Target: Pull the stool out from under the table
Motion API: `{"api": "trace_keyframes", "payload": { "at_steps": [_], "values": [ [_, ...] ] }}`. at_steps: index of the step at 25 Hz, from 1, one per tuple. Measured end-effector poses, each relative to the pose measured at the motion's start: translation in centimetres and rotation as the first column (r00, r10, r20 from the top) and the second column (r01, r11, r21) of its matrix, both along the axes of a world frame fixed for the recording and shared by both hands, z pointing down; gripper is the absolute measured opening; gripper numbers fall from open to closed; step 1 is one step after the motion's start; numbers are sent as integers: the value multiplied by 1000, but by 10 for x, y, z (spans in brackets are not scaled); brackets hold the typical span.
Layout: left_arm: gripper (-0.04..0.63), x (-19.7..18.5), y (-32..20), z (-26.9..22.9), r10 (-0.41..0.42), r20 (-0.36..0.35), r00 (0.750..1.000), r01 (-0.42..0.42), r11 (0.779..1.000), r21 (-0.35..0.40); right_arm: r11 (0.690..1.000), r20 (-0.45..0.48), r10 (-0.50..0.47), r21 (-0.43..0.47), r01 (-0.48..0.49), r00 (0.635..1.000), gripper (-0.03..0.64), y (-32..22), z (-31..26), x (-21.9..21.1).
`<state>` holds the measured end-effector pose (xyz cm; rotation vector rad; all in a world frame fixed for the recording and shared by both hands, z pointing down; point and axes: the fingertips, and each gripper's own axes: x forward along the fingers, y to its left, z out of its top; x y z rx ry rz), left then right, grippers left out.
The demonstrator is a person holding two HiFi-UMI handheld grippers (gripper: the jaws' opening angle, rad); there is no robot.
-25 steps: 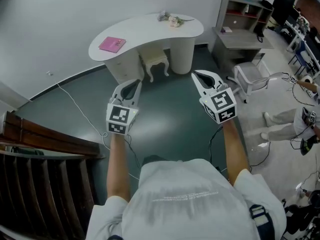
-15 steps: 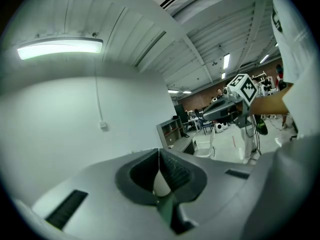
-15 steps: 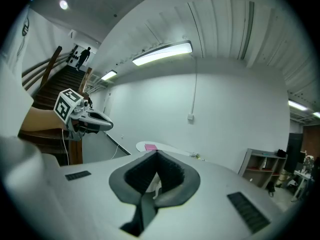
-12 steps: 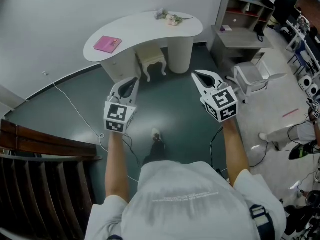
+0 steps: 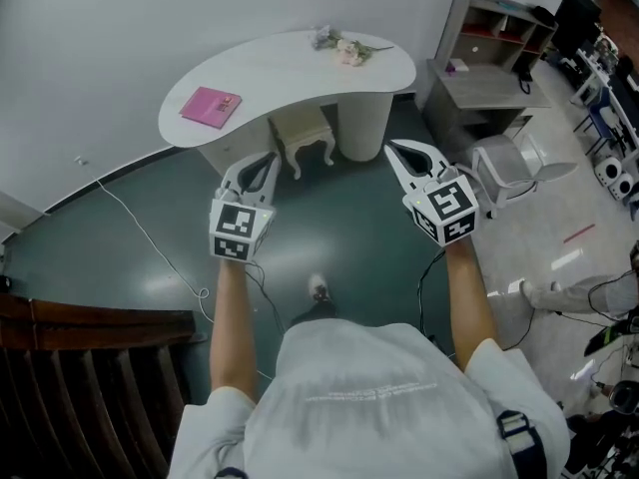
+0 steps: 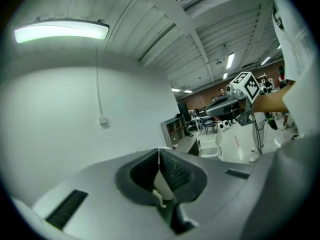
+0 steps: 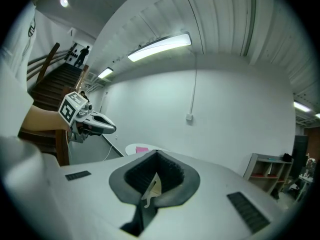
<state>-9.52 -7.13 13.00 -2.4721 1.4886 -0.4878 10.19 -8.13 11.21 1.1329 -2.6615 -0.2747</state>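
Note:
A small cream stool (image 5: 304,132) with carved legs stands tucked under the white curved table (image 5: 290,73), between its two pedestals. My left gripper (image 5: 268,160) hangs in the air short of the table's front edge, jaws shut and empty. Level with it to the right, my right gripper (image 5: 395,149) is also shut with nothing in it. Both are well apart from the stool. In the left gripper view the jaws (image 6: 159,152) meet and point at a bare wall. In the right gripper view the shut jaws (image 7: 157,155) point toward the table (image 7: 131,148).
A pink book (image 5: 210,105) and a sprig of flowers (image 5: 342,45) lie on the table. A grey shelf desk (image 5: 496,58) and a white chair (image 5: 509,160) stand at the right. A cable (image 5: 150,236) runs over the dark floor; a wooden stair rail (image 5: 90,319) is at lower left.
The table and stool have drawn a little closer in the head view and a foot now shows on the floor. Both grippers stay shut at the same height.

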Motion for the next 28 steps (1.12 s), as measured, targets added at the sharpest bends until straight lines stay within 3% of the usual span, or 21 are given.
{"api": "trace_keyframes", "payload": {
  "at_steps": [4, 8, 9, 12, 20, 28],
  "values": [
    [18, -18, -43, 2, 18, -14, 1000, -19, 1000, -8, 999, 52, 30, -22, -29, 998, 9, -48, -1, -16],
    [20, -35, -83, 5, 19, -34, 999, -20, 1000, -20, 998, 19, 65, -14, -65, 998, 12, -89, 2, -29],
    [25, -39, -92, 8, 23, -40, 999, -24, 999, -25, 998, 12, 65, -20, -65, 998, 29, -98, 4, -33],
    [141, -45, -117, 15, 36, -39, 999, -38, 998, -50, 997, -3, 55, -56, -55, 998, 121, -123, 10, -45],
    [151, -61, -170, 46, 92, -8, 996, -93, 988, -122, 990, -34, 60, -126, -64, 998, 192, -178, 41, -73],
    [192, -65, -204, 106, 95, -69, 993, -109, 964, -242, 969, -131, 35, -237, -65, 991, 236, -209, 102, -84]
  ]
}}
